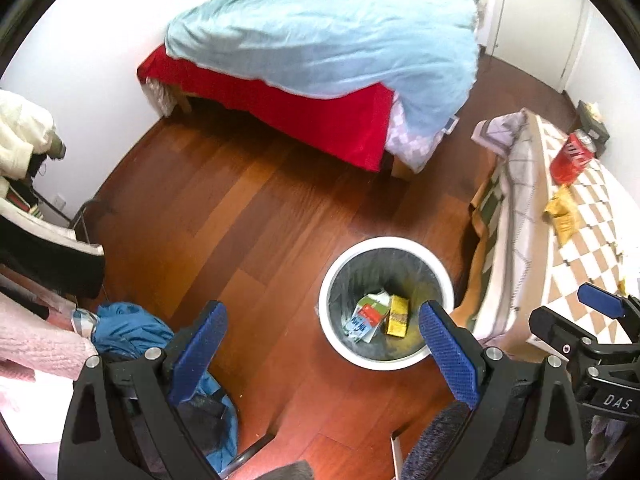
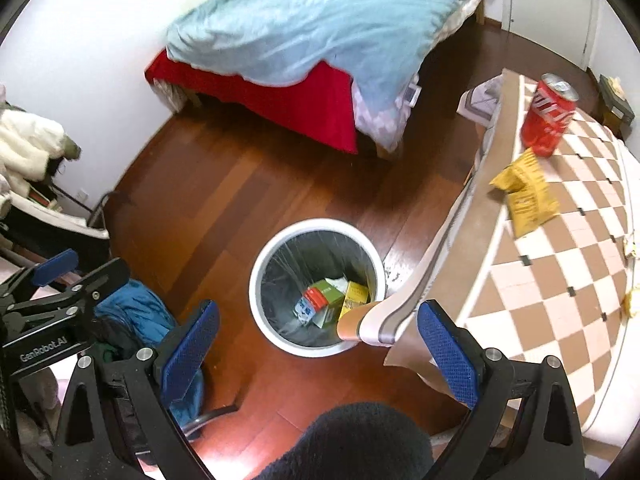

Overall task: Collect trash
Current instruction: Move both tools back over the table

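Observation:
A white trash bin [image 1: 338, 344] [image 2: 260, 312] with a grey liner stands on the wooden floor; small cartons [image 1: 396, 316] [image 2: 352, 296] lie at its bottom. On the checkered tablecloth to the right stand a red can [image 1: 570, 156] [image 2: 550, 118] and a crumpled yellow wrapper [image 1: 562, 216] [image 2: 524, 192]. My left gripper [image 1: 324, 352] hovers above the bin, open, with nothing between its blue pads. My right gripper [image 2: 318, 354] is open too, above the bin's near rim, and holds nothing.
A bed [image 1: 320, 48] with a light blue duvet and red sheet fills the back. Blue clothing [image 1: 128, 328] lies on the floor at left, beside a chair with garments [image 1: 24, 140]. The table's cloth corner [image 2: 380, 320] overhangs the bin rim.

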`<state>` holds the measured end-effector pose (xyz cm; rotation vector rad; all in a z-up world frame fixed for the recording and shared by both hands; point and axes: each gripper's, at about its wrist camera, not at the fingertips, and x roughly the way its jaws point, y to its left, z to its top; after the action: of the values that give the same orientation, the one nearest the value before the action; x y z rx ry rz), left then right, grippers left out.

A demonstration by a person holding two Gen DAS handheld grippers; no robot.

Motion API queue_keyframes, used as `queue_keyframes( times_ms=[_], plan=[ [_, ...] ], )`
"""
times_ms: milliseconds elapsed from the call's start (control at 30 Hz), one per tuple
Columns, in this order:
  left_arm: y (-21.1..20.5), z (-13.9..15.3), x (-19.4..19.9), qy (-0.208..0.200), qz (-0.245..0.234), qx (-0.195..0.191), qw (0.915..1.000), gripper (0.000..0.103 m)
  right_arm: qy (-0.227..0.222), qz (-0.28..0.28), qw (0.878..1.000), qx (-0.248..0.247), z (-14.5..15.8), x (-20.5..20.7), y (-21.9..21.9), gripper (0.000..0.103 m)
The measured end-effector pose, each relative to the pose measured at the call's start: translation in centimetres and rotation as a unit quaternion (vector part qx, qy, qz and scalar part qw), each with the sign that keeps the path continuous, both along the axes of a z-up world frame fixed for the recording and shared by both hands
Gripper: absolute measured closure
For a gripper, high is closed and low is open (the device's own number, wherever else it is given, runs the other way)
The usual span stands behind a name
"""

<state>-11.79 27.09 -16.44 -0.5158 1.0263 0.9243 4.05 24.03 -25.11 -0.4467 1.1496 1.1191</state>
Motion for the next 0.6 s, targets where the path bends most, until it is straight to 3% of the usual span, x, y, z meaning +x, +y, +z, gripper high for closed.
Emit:
queue_keyframes(
  times_ms=[133, 267, 467, 600],
  plan=[
    [-1.3, 1.9, 1.8, -0.016, -0.009, 0.011, 0.9998, 0.005, 0.008, -0.026, 0.999, 0.029, 2.2, 1.9, -2.5, 0.003],
    [-2.6, 2.7, 6.4, -0.033, -0.028, 0.017, 0.9989, 0.005, 0.015, -0.075, 0.996, 0.050, 3.1, 5.4, -5.6, 0.003],
    [-5.0, 1.3, 16.1, -0.056, -0.073, -0.013, 0.9957, 0.005, 0.011, -0.189, 0.982, 0.028, 0.8, 14.3, -11.5, 0.003],
    [-6.8, -1.6, 23.8, -0.062, -0.109, -0.055, 0.9906, 0.006, 0.022, -0.280, 0.960, 0.006, -2.2, 21.1, -16.7, 0.003]
  ],
)
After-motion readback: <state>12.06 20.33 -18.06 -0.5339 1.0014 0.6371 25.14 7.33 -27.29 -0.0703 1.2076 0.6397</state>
